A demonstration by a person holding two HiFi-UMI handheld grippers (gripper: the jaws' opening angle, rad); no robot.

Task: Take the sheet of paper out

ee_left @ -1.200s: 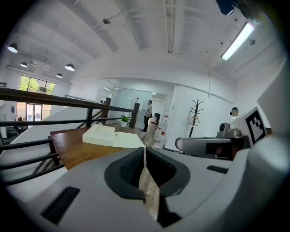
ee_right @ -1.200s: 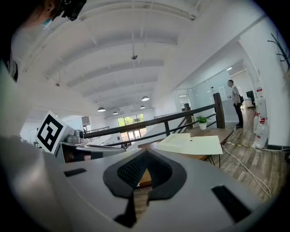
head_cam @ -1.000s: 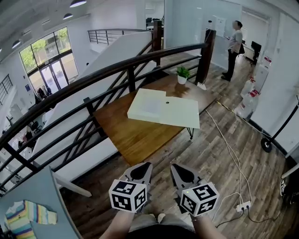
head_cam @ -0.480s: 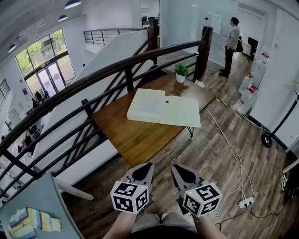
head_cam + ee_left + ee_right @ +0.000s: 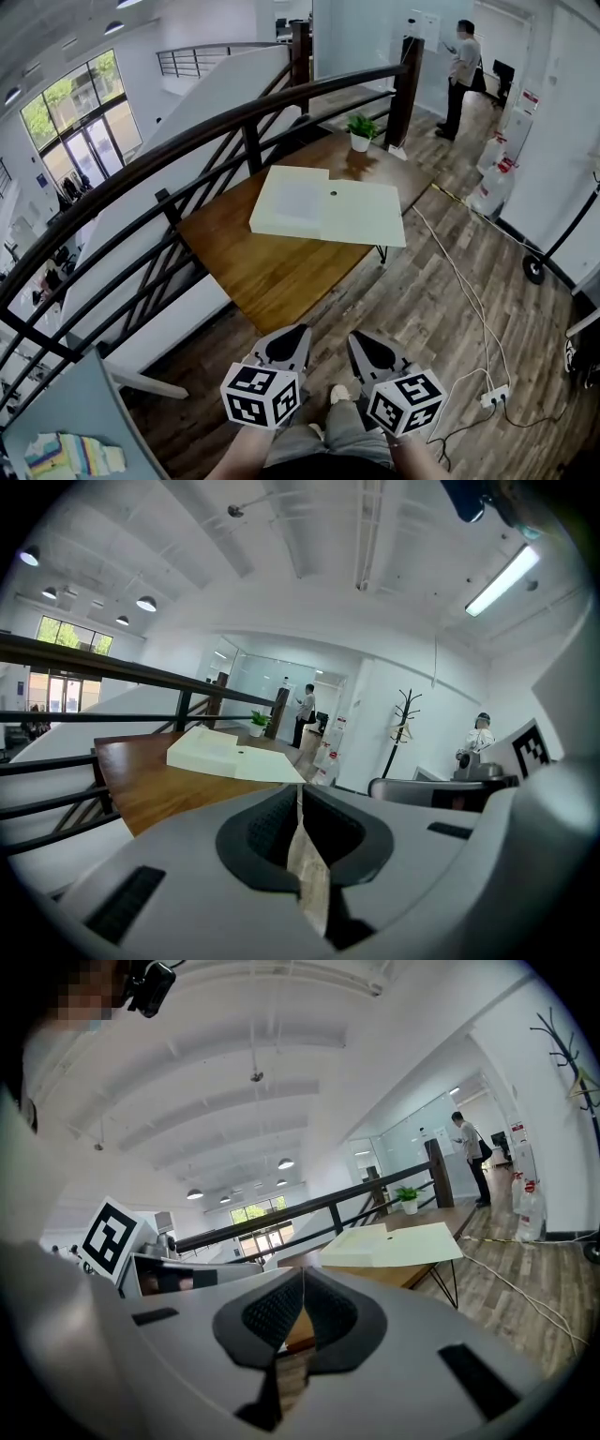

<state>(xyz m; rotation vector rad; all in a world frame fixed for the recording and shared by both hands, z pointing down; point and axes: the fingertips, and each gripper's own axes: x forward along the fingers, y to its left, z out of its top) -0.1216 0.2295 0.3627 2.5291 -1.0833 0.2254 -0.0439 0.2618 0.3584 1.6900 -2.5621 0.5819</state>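
A flat cream box (image 5: pixel 359 214) lies on the wooden table (image 5: pixel 272 267), with a paler sheet of paper (image 5: pixel 298 200) on its left half. The box also appears ahead in the left gripper view (image 5: pixel 234 755) and the right gripper view (image 5: pixel 394 1241). Both grippers hang side by side over the floor, well short of the table's near edge. The left gripper (image 5: pixel 292 332) (image 5: pixel 298 797) is shut with nothing in it. The right gripper (image 5: pixel 356 337) (image 5: pixel 303 1281) is shut and empty too.
A black railing (image 5: pixel 234 131) runs along the table's left and far sides. A potted plant (image 5: pixel 361 131) stands at the table's far end. A person (image 5: pixel 459 66) stands beyond it. A cable and power strip (image 5: pixel 492 398) lie on the floor at right, and white containers (image 5: pixel 492 187) stand by the wall.
Both grippers keep their place in the head view and stay shut. The room has shifted a little in that view, and a shoe now shows between my arms.
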